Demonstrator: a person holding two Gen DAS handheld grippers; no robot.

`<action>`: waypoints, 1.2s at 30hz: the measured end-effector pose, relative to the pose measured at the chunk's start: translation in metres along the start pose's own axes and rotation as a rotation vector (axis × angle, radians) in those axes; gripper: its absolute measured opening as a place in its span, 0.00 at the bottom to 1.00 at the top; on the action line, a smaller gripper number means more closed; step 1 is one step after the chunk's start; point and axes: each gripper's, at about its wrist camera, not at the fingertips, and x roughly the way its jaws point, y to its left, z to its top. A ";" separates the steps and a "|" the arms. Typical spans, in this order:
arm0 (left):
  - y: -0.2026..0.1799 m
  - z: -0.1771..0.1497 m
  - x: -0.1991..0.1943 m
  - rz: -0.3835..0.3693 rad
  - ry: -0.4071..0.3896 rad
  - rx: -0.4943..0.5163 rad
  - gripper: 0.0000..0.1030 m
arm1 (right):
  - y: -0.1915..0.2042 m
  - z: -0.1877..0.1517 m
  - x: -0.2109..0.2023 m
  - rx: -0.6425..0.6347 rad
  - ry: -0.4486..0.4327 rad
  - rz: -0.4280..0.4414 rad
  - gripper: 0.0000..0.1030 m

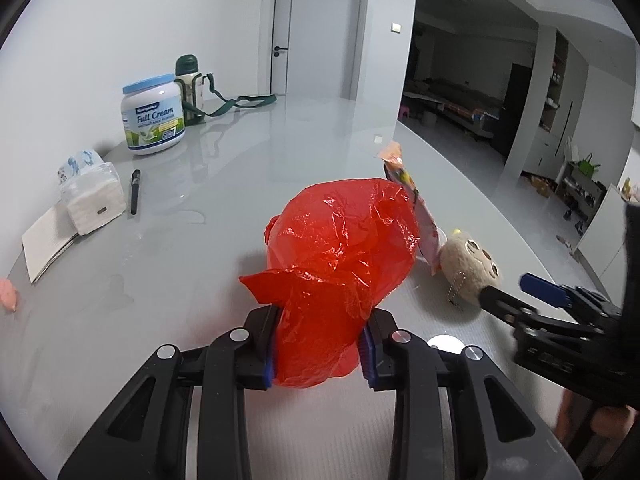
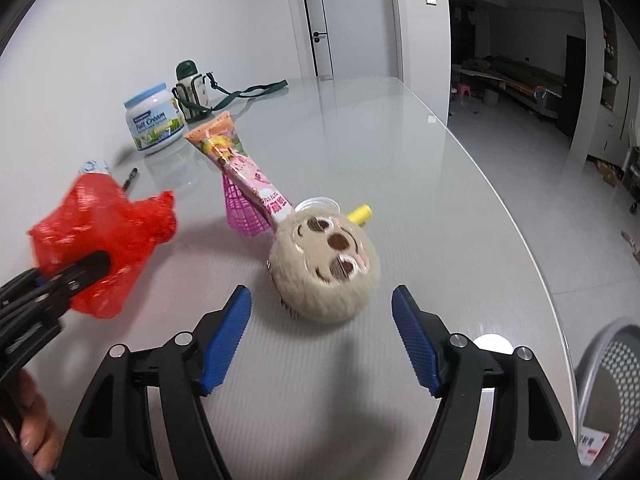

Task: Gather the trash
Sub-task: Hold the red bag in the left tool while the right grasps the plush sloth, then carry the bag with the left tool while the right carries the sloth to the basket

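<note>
White walls (image 1: 120, 20); closed door (image 1: 316, 28); dark room (image 1: 480, 60).

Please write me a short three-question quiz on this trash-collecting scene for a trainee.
1. True or false: the left hand-held gripper is shut on the red plastic bag.
2. Which item lies nearest in front of the right hand-held gripper?
A. the milk powder jar
B. the plush toy
C. the black pen
3. Fill in: the pink snack wrapper lies partly on top of a ____ mesh net.

Key:
1. True; its blue pads press the bag from both sides.
2. B; the toy sits just beyond the open jaws, not between the pads.
3. Magenta.
</note>
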 end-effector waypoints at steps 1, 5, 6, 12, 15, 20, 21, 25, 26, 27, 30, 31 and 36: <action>0.000 0.000 -0.001 0.000 -0.002 -0.003 0.30 | 0.002 0.003 0.005 -0.004 0.007 0.000 0.69; 0.001 0.000 -0.003 -0.007 -0.002 -0.011 0.30 | 0.003 0.011 0.023 -0.014 0.035 -0.026 0.69; 0.002 0.000 -0.002 -0.009 0.000 -0.012 0.30 | 0.003 0.012 0.026 -0.012 0.041 -0.023 0.69; 0.001 0.000 -0.003 -0.020 0.003 -0.013 0.30 | 0.000 0.019 0.039 -0.002 0.067 -0.016 0.69; 0.003 0.001 -0.002 -0.023 0.006 -0.013 0.30 | -0.001 0.019 0.037 0.006 0.058 -0.008 0.65; 0.004 0.001 -0.001 -0.025 0.006 -0.010 0.30 | -0.005 0.010 0.024 0.030 0.038 0.007 0.59; 0.004 0.001 0.000 -0.026 0.007 -0.009 0.30 | -0.006 0.007 0.021 0.035 0.032 0.008 0.59; 0.001 0.000 0.000 -0.031 0.008 0.001 0.30 | -0.005 -0.006 0.004 0.049 0.006 -0.003 0.59; 0.001 0.000 0.000 -0.036 0.010 0.003 0.30 | -0.005 -0.010 -0.002 0.054 0.002 -0.004 0.59; 0.001 0.000 0.000 -0.042 0.012 0.004 0.30 | -0.005 -0.013 -0.005 0.057 0.000 -0.005 0.59; -0.004 -0.002 -0.001 -0.051 0.009 0.023 0.30 | -0.005 -0.025 -0.018 0.067 0.000 -0.013 0.59; -0.006 -0.002 -0.002 -0.052 0.007 0.029 0.30 | -0.004 -0.027 -0.020 0.070 0.000 -0.014 0.59; -0.013 -0.004 -0.005 -0.066 0.007 0.057 0.30 | -0.011 -0.045 -0.045 0.100 -0.009 -0.031 0.59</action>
